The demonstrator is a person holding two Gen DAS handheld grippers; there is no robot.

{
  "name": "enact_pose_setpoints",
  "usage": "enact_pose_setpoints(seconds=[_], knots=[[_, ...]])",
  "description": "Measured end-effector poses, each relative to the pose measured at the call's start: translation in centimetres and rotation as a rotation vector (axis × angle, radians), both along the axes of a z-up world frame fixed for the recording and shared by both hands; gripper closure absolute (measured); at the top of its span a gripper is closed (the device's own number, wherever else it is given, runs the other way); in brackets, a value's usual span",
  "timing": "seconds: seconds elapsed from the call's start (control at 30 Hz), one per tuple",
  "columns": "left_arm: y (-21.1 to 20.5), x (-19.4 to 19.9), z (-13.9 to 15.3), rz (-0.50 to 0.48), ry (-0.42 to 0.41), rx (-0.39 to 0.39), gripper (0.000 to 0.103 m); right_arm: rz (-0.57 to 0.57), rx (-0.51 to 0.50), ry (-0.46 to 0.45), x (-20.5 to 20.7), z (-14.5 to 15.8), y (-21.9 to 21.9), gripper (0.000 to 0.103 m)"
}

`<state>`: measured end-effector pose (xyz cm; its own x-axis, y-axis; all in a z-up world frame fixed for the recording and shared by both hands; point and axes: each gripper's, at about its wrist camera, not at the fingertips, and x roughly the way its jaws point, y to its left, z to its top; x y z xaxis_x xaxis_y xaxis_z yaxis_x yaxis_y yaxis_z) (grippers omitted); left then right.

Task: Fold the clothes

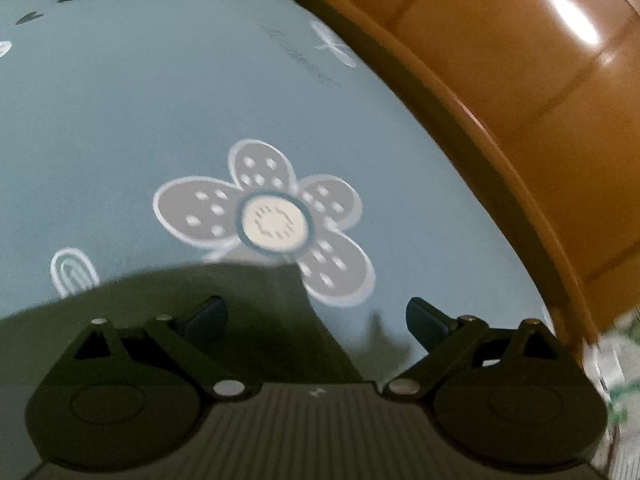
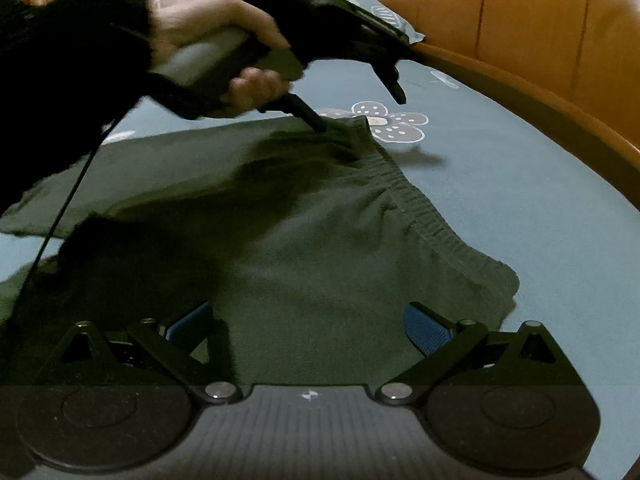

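Right wrist view: right gripper (image 2: pixel 308 326) wide apart over green shorts (image 2: pixel 312 232)
Left gripper (image 1: pixel 316 320): wide apart, holds nothing, by flower sheet (image 1: pixel 160 112)

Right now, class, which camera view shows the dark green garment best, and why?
The right wrist view: the dark green garment lies spread on the blue sheet, its elastic waistband visible. The left wrist view shows only a blurred corner of it beside the printed flower.

Dark green shorts (image 2: pixel 312 232) on blue sheet (image 2: pixel 520 184)

One garment (image 2: pixel 320 232), two tools (image 2: pixel 308 324) (image 1: pixel 316 320), one bedsheet (image 2: pixel 520 200)
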<state>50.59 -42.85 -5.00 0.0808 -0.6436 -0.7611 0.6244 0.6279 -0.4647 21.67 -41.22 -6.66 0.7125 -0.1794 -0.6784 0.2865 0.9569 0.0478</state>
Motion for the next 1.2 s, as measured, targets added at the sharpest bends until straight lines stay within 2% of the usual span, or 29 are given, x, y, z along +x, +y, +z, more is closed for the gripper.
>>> enact_pose_setpoints(seconds=[0.07,0.2,0.33,0.5,0.6,0.63,0.73,0.87,1.07,1.2], knots=[[1.1,-1.6,0.9,-0.043,0.011,-0.005,0.007,-0.004,0.001,-0.011,-0.3,0.4,-0.2,0.0],[2.7,-5.1,1.8,-0.118,0.095,-0.015,0.007,-0.014,0.017,-0.023,0.0,0.7,-0.7,0.0],[2.7,-7.8,0.9,-0.161,0.14,-0.015,0.007,-0.015,0.039,0.016,0.6,0.0,-1.1,0.0],[2.0,-10.0,-0.8,-0.188,0.191,-0.007,0.007,0.004,-0.03,0.045,1.0,-0.3,-0.1,0.0],[1.0,-10.2,-1.5,-0.19,0.18,-0.006,0.005,0.013,-0.047,0.055,0.6,-0.5,0.1,0.0],[0.7,-10.4,-1.4,-0.199,0.177,-0.009,0.002,0.016,-0.046,0.058,0.5,-0.5,0.1,0.0],[-0.2,-10.9,-0.9,-0.226,0.168,-0.018,0.002,0.026,-0.044,0.059,0.3,-0.6,0.0,0.0],[0.7,-11.1,1.2,-0.224,0.124,-0.019,0.002,0.04,-0.042,0.053,0.1,-0.6,-0.2,0.0],[7.1,-10.4,6.1,-0.112,0.009,0.002,0.001,0.062,-0.037,0.041,-0.3,-0.7,-0.6,0.0],[12.7,-9.6,7.2,-0.004,-0.023,0.013,0.001,0.076,-0.033,0.014,-0.2,-0.7,-1.0,0.0]])
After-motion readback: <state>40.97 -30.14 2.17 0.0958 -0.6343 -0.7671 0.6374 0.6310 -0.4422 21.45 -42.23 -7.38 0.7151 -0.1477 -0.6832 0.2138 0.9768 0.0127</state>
